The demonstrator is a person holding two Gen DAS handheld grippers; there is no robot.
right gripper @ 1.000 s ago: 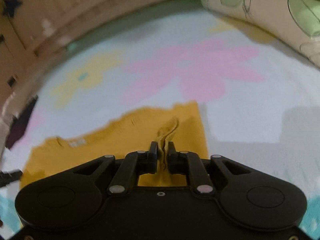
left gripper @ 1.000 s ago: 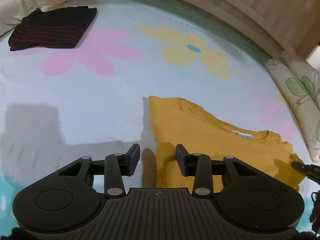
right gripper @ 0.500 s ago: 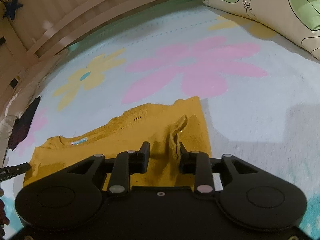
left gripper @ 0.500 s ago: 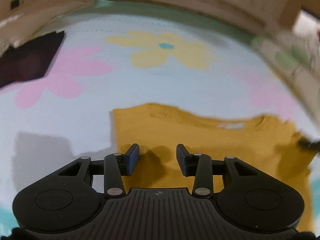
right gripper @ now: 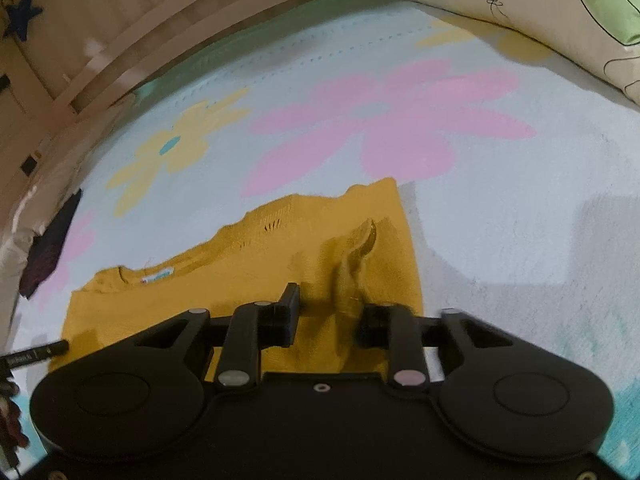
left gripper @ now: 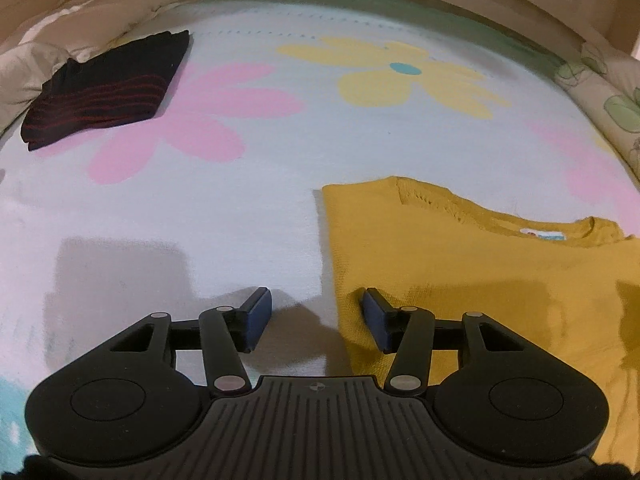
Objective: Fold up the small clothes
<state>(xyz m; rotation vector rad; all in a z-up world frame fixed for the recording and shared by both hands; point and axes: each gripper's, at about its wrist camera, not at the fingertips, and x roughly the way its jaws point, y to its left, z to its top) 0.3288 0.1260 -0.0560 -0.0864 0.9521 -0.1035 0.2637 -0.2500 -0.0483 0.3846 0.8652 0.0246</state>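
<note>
A mustard-yellow knit top [left gripper: 460, 264] lies flat on the flowered bed sheet [left gripper: 240, 208], folded into a wide band, collar label facing up. My left gripper [left gripper: 316, 316] is open, low over the top's left edge, one finger over the sheet and one over the cloth. In the right wrist view the top [right gripper: 248, 280] has a raised wrinkle near its right end. My right gripper [right gripper: 330, 316] is open and straddles that wrinkle, holding nothing.
A folded black garment with red stripes [left gripper: 108, 88] lies at the far left by a white pillow [left gripper: 28, 68]. A leaf-print pillow [right gripper: 540, 12] lies at the right. A wooden bed rail [right gripper: 140, 40] runs behind. The left gripper's tip [right gripper: 36, 354] shows at the right view's left edge.
My right gripper was shut on the top's right end and has opened, leaving a wrinkle. My left gripper swung right over the cloth, then back to its left edge.
</note>
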